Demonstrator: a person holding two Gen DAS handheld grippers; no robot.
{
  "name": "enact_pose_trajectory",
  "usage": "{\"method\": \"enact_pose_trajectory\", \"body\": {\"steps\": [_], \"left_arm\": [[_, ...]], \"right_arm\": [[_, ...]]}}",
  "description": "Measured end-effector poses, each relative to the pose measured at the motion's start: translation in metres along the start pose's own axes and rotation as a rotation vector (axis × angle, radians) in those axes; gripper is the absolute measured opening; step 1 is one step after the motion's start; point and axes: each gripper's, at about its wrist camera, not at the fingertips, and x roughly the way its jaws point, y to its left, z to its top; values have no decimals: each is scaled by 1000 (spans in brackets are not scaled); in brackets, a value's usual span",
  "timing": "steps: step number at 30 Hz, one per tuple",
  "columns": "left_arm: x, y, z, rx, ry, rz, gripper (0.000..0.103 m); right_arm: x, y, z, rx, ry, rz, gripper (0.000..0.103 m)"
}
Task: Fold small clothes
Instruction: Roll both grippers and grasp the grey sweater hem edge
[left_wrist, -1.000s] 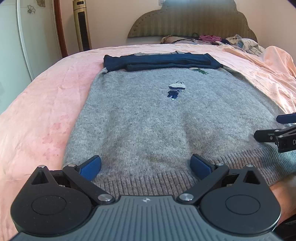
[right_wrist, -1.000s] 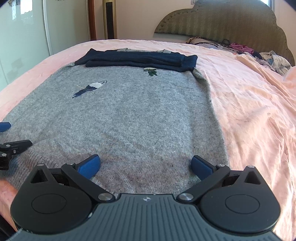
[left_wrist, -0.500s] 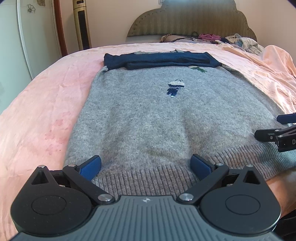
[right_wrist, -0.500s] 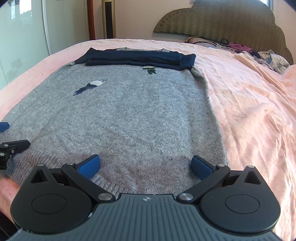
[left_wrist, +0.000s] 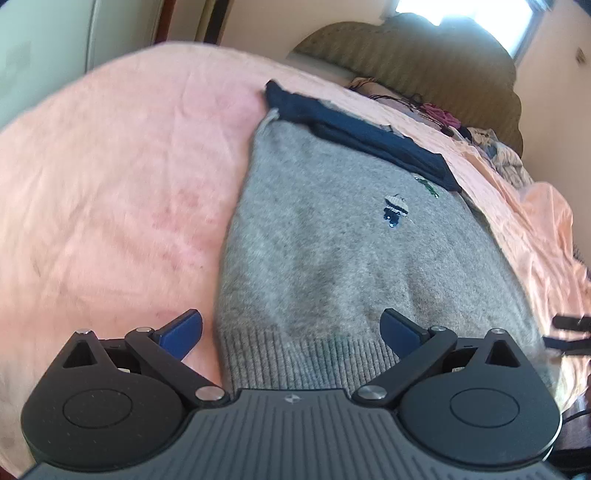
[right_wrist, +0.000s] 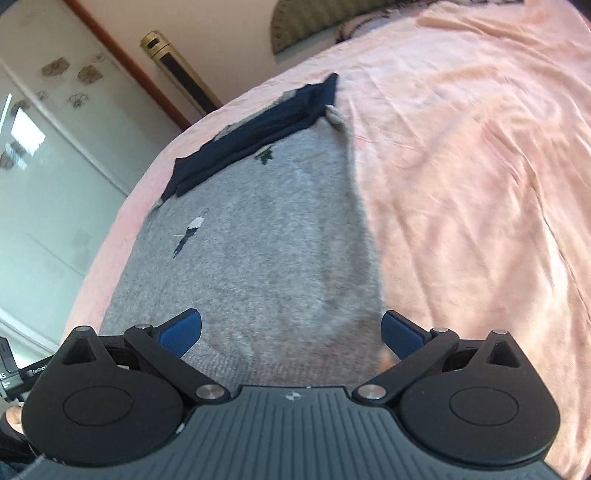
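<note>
1. The grey sweater (left_wrist: 332, 258) is lying flat on the pink bed (left_wrist: 110, 184), its navy sleeves (left_wrist: 369, 136) already folded across the top.
2. The left gripper (left_wrist: 291, 328) and right gripper (right_wrist: 291, 328) are hovering at the hem corners, jaws wide open, gripping nothing.
3. The body fold is still waiting to be done.

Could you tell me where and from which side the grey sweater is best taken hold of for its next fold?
Probably at the two corners of the ribbed hem, coming in low from the near edge. The grey sweater lies flat, its navy sleeves already folded across the far end. The left hand-held gripper and right hand-held gripper, both open, each straddle a hem corner.
</note>
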Motion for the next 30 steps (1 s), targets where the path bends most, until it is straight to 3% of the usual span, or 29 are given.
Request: {"method": "enact_pose_trajectory", "body": {"steps": [2,6,7,8,9,10,11,12,13,15,19,25,30], "left_arm": [[-2,11,4,-59,8,-89,103],[11,28,4,-246,108,-425,103],[17,29,3,-273,137,-476,102],[22,29,1,-294,160,-491,102],[25,29,0,-298,170,-485,94],[27,29,-1,-297,179,-474,73],[30,30,-2,-302,193,-456,60],[33,33,-2,-316,209,-437,37],[36,36,-3,-330,226,-415,25],[39,42,-3,-356,244,-403,21],[34,32,7,-291,227,-345,9],[28,2,60,-191,122,-416,9],[69,-14,149,-177,18,-468,9]], "right_arm": [[0,-15,-1,39,46,14,97],[0,-15,-4,40,127,102,95],[3,-13,-4,39,162,134,93],[8,-9,-6,37,198,166,90],[10,-7,-6,28,217,182,89],[11,-5,-7,23,224,188,89],[10,-6,-6,31,230,195,86],[10,-7,-5,46,236,203,77],[11,-9,-3,61,244,209,70],[16,-13,-2,84,269,197,34],[20,-19,0,108,270,200,18],[15,-13,28,143,171,346,13],[36,-12,105,164,28,450,13]]}}
